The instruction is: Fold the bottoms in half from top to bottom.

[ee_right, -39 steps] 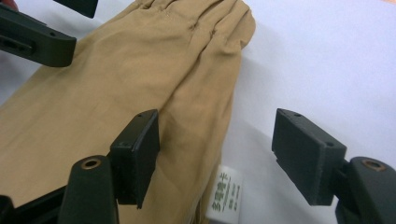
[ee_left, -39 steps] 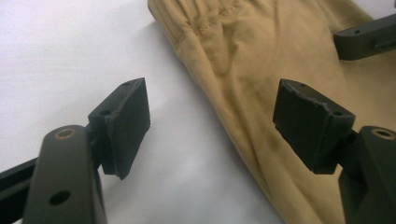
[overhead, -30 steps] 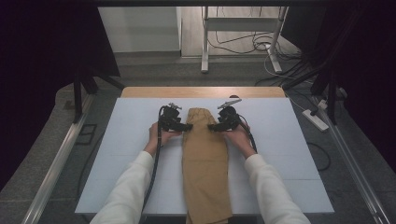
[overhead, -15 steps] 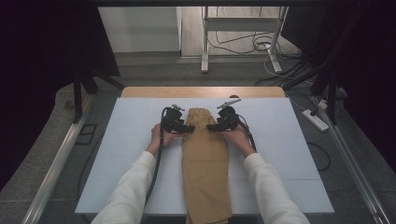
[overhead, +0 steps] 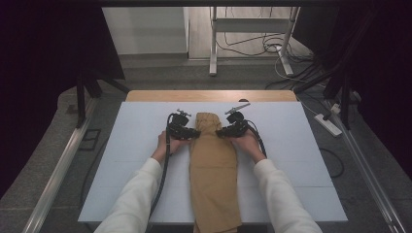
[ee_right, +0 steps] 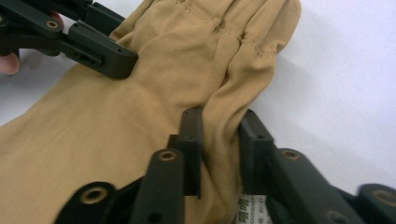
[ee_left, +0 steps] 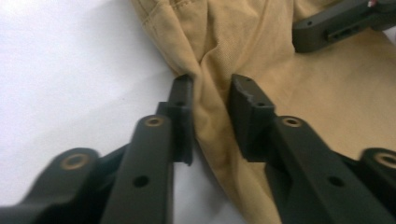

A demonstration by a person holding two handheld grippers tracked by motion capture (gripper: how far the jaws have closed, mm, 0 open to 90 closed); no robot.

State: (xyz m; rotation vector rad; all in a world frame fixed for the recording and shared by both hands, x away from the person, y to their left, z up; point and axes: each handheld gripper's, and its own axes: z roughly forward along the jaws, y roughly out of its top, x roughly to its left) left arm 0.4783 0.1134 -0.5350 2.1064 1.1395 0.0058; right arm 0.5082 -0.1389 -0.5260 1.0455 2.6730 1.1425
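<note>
Pale blue-white matte tabletop (overhead: 121,160), smooth, with a light wooden strip along its far edge. Long tan woven-cotton garment (overhead: 214,170) lies folded lengthwise down the middle of that tabletop, running from near the far edge to the near edge and hanging over it. Cloth is soft, fine-ribbed, with a stitched seam and gathered puckers at its far end.

Left black two-jaw gripper (overhead: 187,132) sits at the garment's left edge near the far end. Its jaws have just been closing and pinch a raised fold of the cloth between the ridged pads (ee_left: 252,107).

Right black two-jaw gripper (overhead: 227,131) is at the garment's right edge, opposite. Its jaws have likewise just been closing and clamp a bunched ridge of cloth. A white printed label (ee_right: 252,207) shows beneath that fold.
</note>
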